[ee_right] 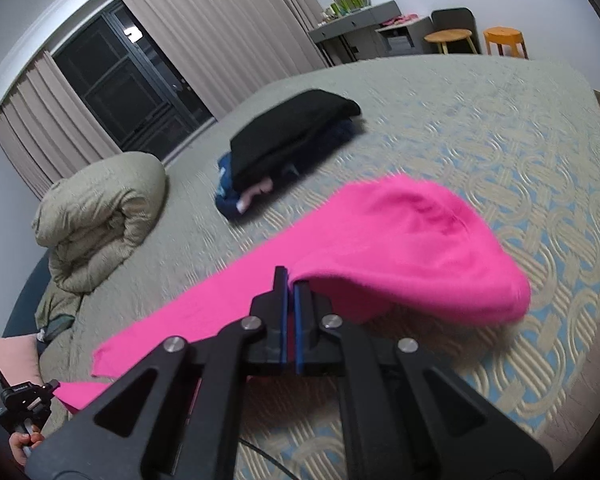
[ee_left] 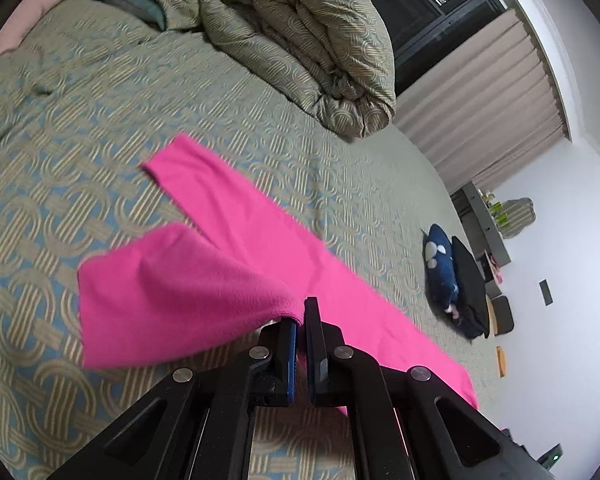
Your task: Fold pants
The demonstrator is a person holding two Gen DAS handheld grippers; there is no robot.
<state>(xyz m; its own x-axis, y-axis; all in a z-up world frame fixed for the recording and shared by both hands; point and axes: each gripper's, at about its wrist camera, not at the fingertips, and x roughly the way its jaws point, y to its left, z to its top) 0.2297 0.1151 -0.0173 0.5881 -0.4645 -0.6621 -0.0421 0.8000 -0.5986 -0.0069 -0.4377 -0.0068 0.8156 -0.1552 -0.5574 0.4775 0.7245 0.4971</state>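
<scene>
Bright pink pants (ee_left: 236, 240) lie across the patterned bedspread (ee_left: 60, 128). My left gripper (ee_left: 302, 316) is shut on the hem of one pant leg and holds it lifted, so the leg drapes to the left; the other leg lies flat beyond. My right gripper (ee_right: 291, 280) is shut on the waist end of the pants (ee_right: 400, 240), which arches up and to the right above the bed. The left gripper (ee_right: 20, 400) shows in the right wrist view at the lower left, in a hand.
A rolled olive duvet (ee_left: 312, 40) sits at the far side of the bed. A stack of folded dark clothes (ee_right: 292, 140) lies on the bed (ee_right: 500, 120) past the pants. Desk, stools and curtains stand beyond the bed.
</scene>
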